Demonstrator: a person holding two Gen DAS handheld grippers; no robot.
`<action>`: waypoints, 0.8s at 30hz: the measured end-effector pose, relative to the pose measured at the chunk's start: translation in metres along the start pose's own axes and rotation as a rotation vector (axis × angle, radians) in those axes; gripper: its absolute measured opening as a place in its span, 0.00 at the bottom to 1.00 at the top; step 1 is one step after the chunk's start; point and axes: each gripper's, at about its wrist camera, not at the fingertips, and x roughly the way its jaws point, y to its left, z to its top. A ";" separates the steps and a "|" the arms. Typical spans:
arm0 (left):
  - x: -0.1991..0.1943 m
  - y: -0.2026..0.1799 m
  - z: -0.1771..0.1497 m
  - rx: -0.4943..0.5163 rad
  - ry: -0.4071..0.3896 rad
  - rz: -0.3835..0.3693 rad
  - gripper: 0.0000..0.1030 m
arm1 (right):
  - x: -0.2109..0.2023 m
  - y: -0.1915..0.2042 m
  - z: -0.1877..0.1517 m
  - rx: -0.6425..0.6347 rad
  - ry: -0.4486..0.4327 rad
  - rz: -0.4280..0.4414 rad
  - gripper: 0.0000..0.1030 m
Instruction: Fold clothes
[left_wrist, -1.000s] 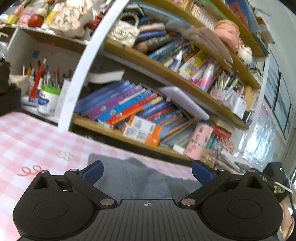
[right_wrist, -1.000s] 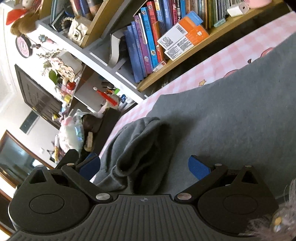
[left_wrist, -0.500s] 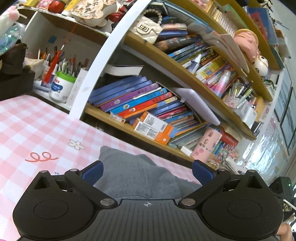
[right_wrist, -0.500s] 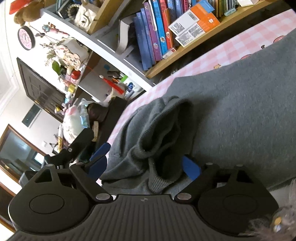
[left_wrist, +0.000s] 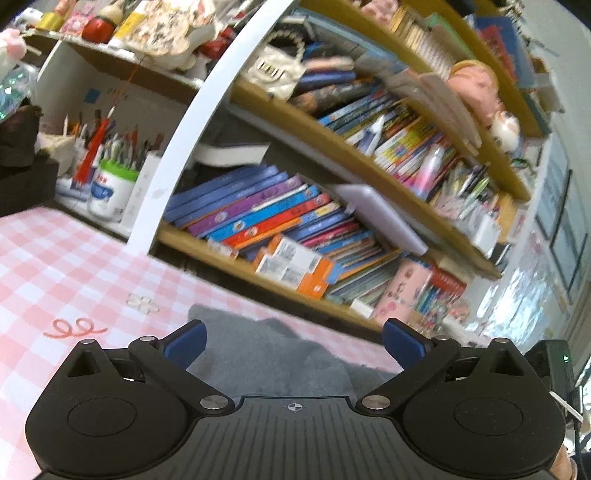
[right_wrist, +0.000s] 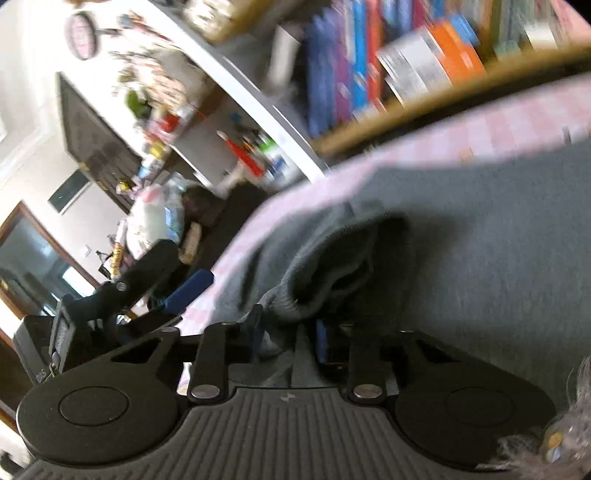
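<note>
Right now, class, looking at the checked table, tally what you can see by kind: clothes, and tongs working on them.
Grey garment: 1
Left tongs, open: 1
Right tongs, closing on the garment's cuff: 1
Total: 3

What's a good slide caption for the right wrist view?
Right gripper closing on the bunched cuff of a grey sweater on a pink checked cloth.

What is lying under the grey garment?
The grey garment lies on a pink checked tablecloth, visible around its edges. Whatever is under its middle is covered. The right gripper is closing on its bunched cuff.
</note>
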 end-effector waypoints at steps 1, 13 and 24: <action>-0.001 -0.001 0.000 0.005 -0.008 -0.017 0.99 | -0.007 0.004 0.002 -0.015 -0.036 0.023 0.21; 0.010 -0.007 -0.006 0.041 0.084 -0.039 0.84 | -0.006 -0.034 -0.002 0.143 0.032 -0.095 0.27; 0.010 -0.002 -0.005 0.012 0.090 -0.034 0.66 | -0.023 -0.011 0.005 -0.007 -0.091 -0.048 0.22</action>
